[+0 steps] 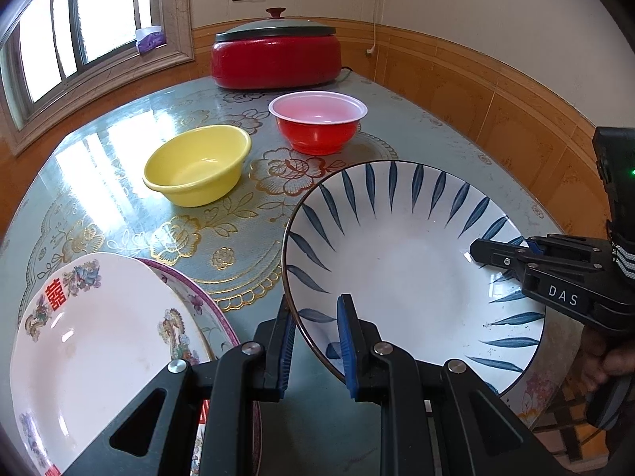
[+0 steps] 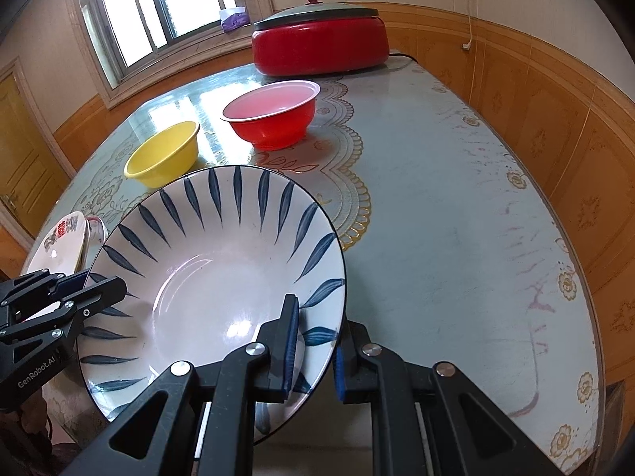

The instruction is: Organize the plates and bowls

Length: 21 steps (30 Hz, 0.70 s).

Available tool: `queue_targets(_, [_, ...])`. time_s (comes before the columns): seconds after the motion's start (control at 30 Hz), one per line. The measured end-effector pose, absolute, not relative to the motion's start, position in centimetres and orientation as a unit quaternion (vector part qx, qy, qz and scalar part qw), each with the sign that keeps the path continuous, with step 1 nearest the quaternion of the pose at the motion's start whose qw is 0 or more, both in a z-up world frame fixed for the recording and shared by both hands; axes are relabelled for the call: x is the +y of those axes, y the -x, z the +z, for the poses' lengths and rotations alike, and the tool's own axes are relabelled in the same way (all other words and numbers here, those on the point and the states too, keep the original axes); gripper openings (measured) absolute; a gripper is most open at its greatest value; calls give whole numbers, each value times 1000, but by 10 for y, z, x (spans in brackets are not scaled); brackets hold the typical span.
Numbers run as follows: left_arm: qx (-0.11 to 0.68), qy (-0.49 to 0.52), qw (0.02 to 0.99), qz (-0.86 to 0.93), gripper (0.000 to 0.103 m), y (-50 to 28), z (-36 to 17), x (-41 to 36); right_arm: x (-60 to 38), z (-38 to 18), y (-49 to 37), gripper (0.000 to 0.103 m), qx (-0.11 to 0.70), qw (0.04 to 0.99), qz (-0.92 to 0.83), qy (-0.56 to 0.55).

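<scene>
Glass-topped desk (image 2: 456,206) with gold floral cloth, by window (image 1: 79,31) and wood-panelled wall; leaf-pattern bowl (image 1: 397,261) at near edge, rim pinched by left claw (image 1: 315,347) and right claw (image 2: 317,351), nearly closed; claws read "DAS", "GenRobot.AI".

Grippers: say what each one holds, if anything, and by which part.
Both hold the blue-leaf bowl by its rim: the left gripper clamps the near-left edge, the right gripper the opposite edge, one pad inside and one outside.
</scene>
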<state>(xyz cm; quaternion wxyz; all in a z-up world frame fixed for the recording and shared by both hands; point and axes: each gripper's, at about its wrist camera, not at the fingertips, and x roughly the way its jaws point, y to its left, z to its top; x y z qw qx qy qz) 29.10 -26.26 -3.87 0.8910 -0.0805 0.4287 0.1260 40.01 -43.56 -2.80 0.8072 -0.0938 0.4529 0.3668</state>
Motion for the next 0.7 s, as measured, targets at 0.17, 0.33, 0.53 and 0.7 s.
queue_targets(0.17, [427, 82, 891, 130, 21, -290, -38, -263, -435, -28, -401, 14, 454, 805, 369, 96])
queue_targets(0.33, [420, 76, 893, 141, 21, -285, -31, -264, -436, -25, -403, 14, 449, 810, 364, 97])
queue_targets(0.53, [407, 73, 898, 149, 21, -278, -17, -262, -438, -12, -407, 15, 435, 823, 355, 88])
queue_targets(0.7, [404, 76, 899, 152, 21, -274, -11, -258, -436, -3, -409, 16, 424, 832, 346, 89])
